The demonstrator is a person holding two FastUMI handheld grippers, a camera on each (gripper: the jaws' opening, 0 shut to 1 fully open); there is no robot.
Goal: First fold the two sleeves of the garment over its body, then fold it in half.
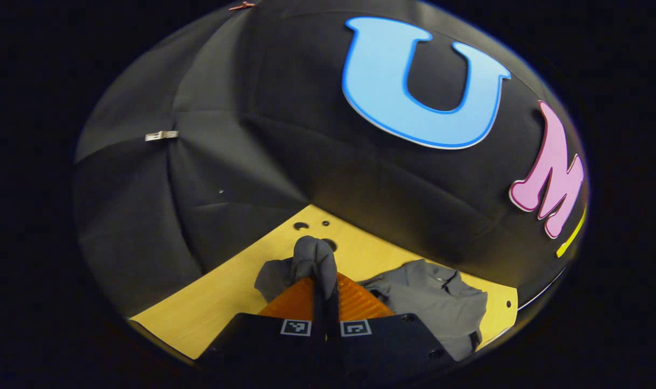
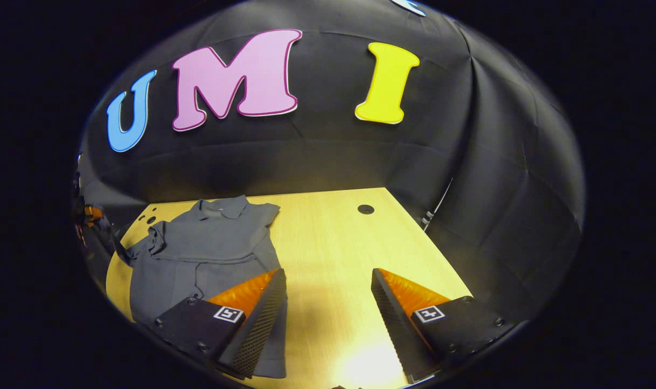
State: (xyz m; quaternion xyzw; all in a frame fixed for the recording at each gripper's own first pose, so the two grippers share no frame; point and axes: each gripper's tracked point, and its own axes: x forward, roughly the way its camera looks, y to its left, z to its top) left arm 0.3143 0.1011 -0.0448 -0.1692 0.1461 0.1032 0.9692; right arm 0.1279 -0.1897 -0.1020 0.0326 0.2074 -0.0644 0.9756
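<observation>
The left gripper (image 1: 324,294) is pinching a sleeve (image 1: 312,259) of the gray shirt (image 2: 209,246) between its closed fingers and holding it up above the desk (image 2: 328,243). The shirt is lying by the desk's far left corner. The right gripper (image 2: 328,302) is hanging over the desk with its fingers wide apart, holding nothing.

A grey short-sleeved polo shirt (image 2: 209,248) lies face up on the left part of the wooden table (image 2: 328,243), its collar (image 2: 220,208) toward the far edge and its hem toward the near edge. One sleeve (image 1: 311,259) is bunched and lifted off the table, pinched between the left tool's (image 1: 325,286) closed fingers.
</observation>
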